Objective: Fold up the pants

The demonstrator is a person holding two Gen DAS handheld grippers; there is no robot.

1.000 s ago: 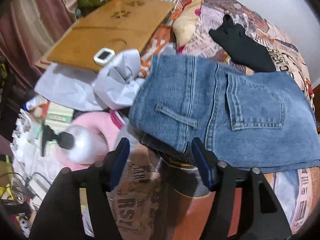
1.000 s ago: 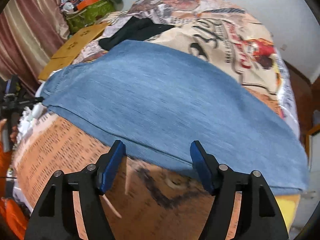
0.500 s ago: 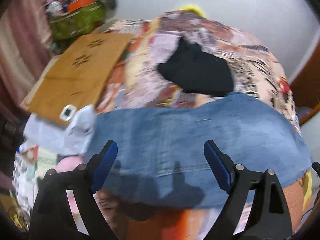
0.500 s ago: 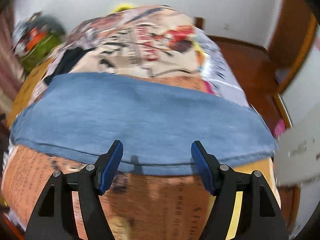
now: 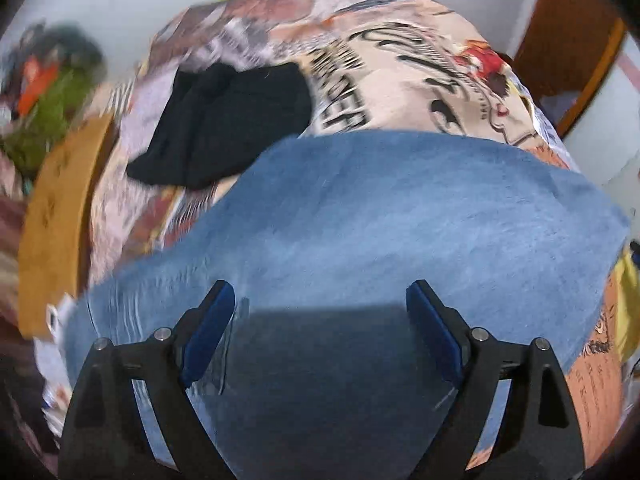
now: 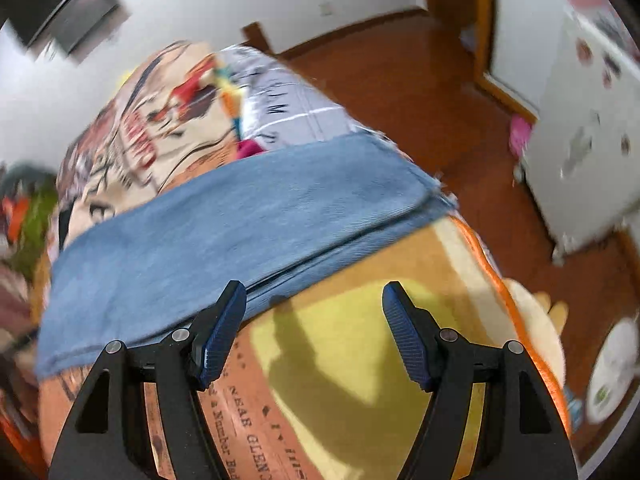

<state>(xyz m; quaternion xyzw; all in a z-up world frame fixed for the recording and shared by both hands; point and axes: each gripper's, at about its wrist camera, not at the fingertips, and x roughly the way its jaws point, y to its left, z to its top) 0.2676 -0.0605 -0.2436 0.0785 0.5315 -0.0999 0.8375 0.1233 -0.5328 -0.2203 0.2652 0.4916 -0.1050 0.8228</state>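
Pants: the blue denim pants (image 5: 400, 220) are lying folded lengthwise as a long band across the printed bedspread (image 5: 400, 80), running from left to right; in the right wrist view the pants (image 6: 240, 220) are showing two stacked layers along the near edge, with the hem end lying at the right edge of the bed.
Left gripper: the left gripper (image 5: 320, 320) is hovering over the near part of the denim, its blue-padded fingers (image 5: 208, 332) standing wide apart with nothing between them, and it is casting a dark shadow on the cloth just below.
Right gripper: the right gripper (image 6: 314, 332) is hanging spread wide and empty over the yellow and orange part of the bedspread (image 6: 360, 360), with its left pad sitting just at the near edge of the pants; whether it is touching the cloth is unclear.
Black garment: a black garment (image 5: 228, 120) is lying on the far left of the bedspread, just beyond the denim.
Cardboard: a brown cardboard sheet (image 5: 56, 220) is resting at the left edge of the bed.
Floor: a red-brown wooden floor (image 6: 420, 92) is showing to the right of the bed, with a white cabinet (image 6: 580, 140) standing on it.
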